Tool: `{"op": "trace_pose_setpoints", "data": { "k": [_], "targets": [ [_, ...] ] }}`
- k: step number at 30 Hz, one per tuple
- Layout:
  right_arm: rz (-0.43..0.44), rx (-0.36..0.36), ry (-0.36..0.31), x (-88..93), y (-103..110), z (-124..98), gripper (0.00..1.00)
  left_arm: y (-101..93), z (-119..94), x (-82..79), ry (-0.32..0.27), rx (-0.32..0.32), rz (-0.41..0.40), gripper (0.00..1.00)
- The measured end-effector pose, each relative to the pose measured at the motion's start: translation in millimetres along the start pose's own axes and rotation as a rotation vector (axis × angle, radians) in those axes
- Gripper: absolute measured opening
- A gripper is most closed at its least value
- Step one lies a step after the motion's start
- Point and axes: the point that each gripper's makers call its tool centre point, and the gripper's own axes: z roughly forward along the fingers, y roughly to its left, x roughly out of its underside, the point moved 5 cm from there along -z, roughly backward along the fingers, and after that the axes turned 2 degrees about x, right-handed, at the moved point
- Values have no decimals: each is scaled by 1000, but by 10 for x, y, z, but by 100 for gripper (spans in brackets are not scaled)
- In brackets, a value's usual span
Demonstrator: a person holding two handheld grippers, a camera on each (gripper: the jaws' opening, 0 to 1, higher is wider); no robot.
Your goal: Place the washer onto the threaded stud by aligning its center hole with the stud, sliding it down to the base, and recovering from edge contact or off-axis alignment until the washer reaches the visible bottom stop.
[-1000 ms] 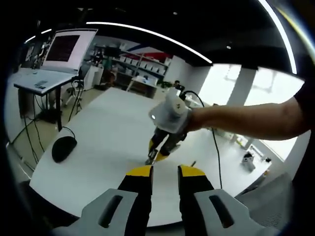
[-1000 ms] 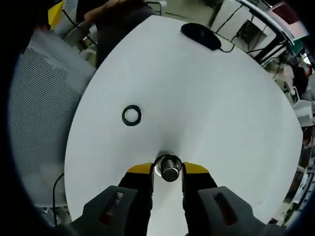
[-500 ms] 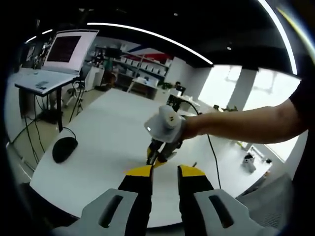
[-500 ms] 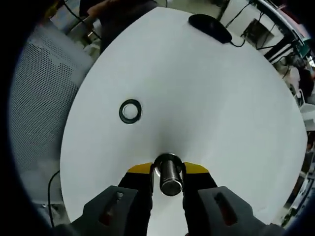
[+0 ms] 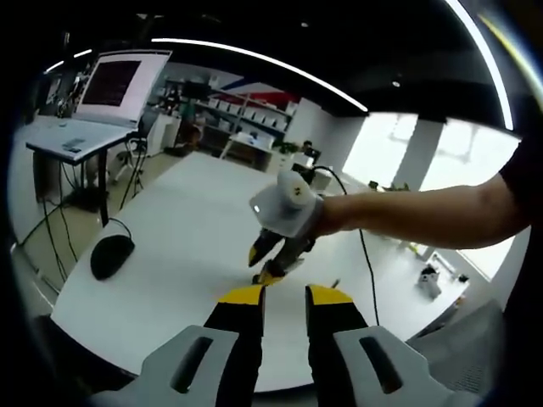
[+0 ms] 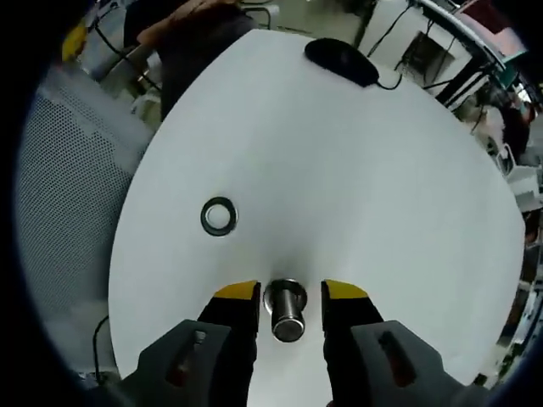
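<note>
Right tool (image 6: 290, 292) agape around stud (image 6: 287, 309)

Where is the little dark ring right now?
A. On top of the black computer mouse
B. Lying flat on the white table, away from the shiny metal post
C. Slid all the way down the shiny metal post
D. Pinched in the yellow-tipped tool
B. In the right gripper view, the small dark ring-shaped washer lies flat on the round white table, apart from the shiny threaded metal stud that stands between the right tool's yellow tips.
</note>
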Motion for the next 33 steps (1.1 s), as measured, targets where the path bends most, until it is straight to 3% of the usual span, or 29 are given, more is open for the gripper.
{"op": "trace_pose_setpoints", "data": {
  "k": [11, 19, 33],
  "targets": [
    [-15, -61, -64, -331, 276, 19, 30, 4, 0, -9, -6, 0, -5, 16],
    [-35, -102, -46, -375, 498, 185, 30, -14, 18, 15, 19, 10, 17, 17],
    [-31, -121, -21, -361, 660, 371, 29, -19, 18, 25, 29, 16, 18, 17]
  ]
}}
